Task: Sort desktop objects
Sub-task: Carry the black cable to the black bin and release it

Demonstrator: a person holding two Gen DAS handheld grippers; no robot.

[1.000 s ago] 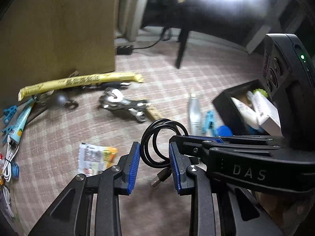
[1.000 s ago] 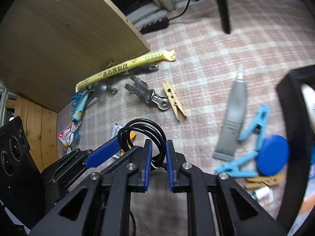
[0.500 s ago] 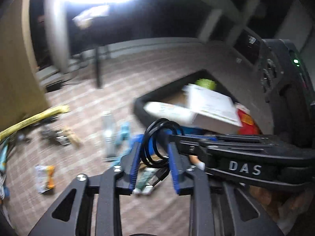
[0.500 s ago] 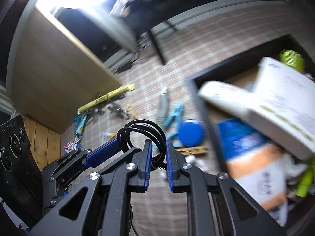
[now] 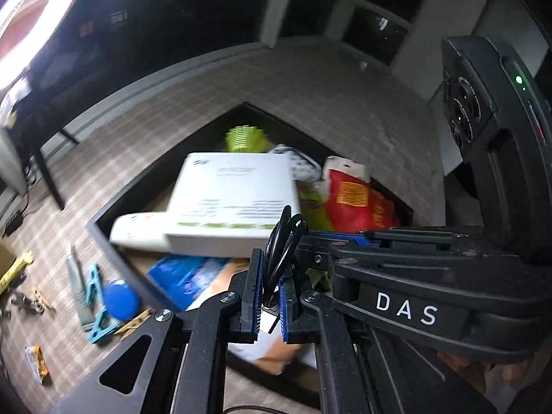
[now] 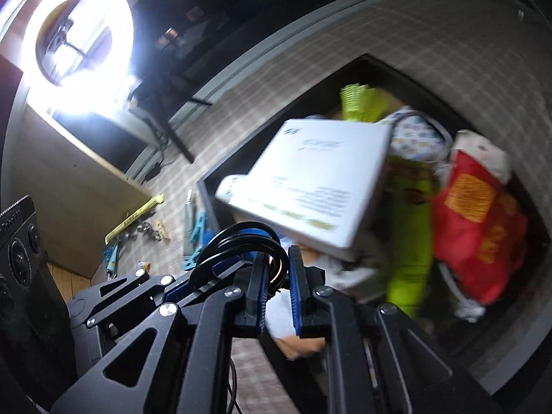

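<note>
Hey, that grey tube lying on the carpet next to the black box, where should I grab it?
Probably take the grey tube by its body, coming from above with the fingers across its narrow width. It lies flat and long, and the blue peg lies close along its right side, so stay toward the nozzle end.

Checked beige carpet [image 5: 321, 79] covers the floor up to a grey baseboard [image 5: 165, 72]. A lit ring light [image 6: 77, 39] glares at upper left, above a wooden panel [image 6: 69, 179]; black table legs [image 6: 176, 138] stand beside it.
</note>
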